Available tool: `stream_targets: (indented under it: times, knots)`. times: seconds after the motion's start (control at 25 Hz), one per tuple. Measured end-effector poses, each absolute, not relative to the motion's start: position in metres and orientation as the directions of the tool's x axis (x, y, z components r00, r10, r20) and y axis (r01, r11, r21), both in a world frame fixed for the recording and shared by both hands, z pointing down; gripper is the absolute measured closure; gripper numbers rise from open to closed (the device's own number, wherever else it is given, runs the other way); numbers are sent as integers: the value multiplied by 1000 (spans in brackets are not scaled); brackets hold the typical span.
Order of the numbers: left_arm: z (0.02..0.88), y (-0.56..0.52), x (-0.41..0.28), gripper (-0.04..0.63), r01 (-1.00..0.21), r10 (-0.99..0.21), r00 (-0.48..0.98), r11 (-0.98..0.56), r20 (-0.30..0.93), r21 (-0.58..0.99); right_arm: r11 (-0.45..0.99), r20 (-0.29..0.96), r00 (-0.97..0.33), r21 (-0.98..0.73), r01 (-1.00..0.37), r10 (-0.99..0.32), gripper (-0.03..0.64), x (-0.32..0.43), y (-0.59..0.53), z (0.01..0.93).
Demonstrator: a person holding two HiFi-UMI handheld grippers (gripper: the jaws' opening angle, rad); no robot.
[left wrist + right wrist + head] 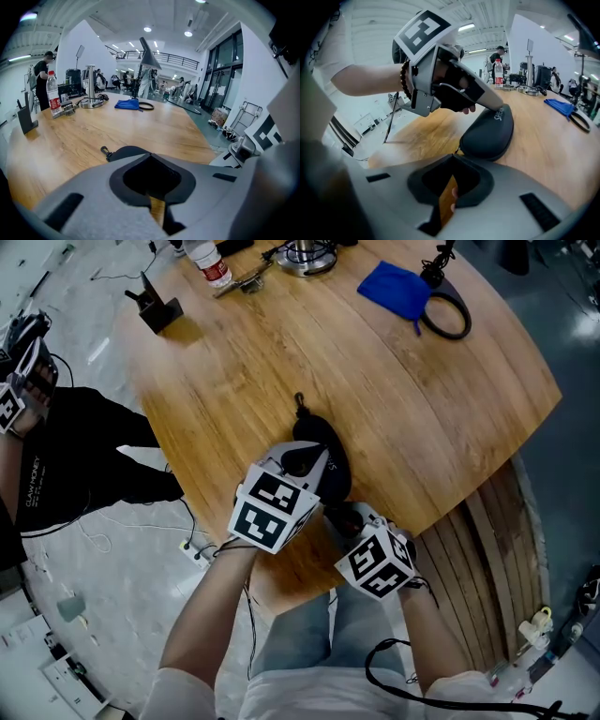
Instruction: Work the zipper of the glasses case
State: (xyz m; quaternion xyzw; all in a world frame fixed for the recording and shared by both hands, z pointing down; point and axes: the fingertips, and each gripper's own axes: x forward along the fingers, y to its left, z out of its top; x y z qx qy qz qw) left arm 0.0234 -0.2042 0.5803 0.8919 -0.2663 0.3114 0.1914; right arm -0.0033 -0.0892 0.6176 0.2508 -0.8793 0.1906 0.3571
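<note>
Wooden table (375, 381) — glasses case (487, 133) lettered "SHE…"

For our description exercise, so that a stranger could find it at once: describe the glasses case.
Start at the big wooden table and go to its near edge. The glasses case lies there: a black, rounded oval shell, unlike the flat blue cloth on the far side.

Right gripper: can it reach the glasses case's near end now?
Probably yes. The glasses case points its near end at the right gripper with nothing between. The left gripper presses on its top further along, off that path. Right jaws look shut; they'd need opening.
</note>
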Motion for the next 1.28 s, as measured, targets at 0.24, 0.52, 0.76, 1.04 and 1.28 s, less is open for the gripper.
stream_targets:
  times: [0.24, 0.52, 0.76, 1.04, 1.28]
  knots:
    - [580, -204, 24, 600, -589, -358, 664, -791, 656, 165, 809, 729, -614, -145, -570, -302, 615, -3, -89, 618]
    - [579, -201, 26, 600, -569, -352, 661, -811, 663, 137, 795, 735, -600, -141, -590, -315, 614, 8, -85, 614]
    - [573, -203, 27, 600, -592, -432, 665, -802, 608, 77, 768, 662, -609, -79, -636, -436, 612, 35, -87, 593]
    - [506, -182, -11, 601, -736, -623, 650, -660, 436, 153, 658, 543, -575, -55, -751, -612, 614, 53, -89, 542]
    - [411, -94, -69, 601, -853, -783, 522, -482, 338, 201, 539, 444, -552, -168, -825, -706, 614, 63, -78, 440]
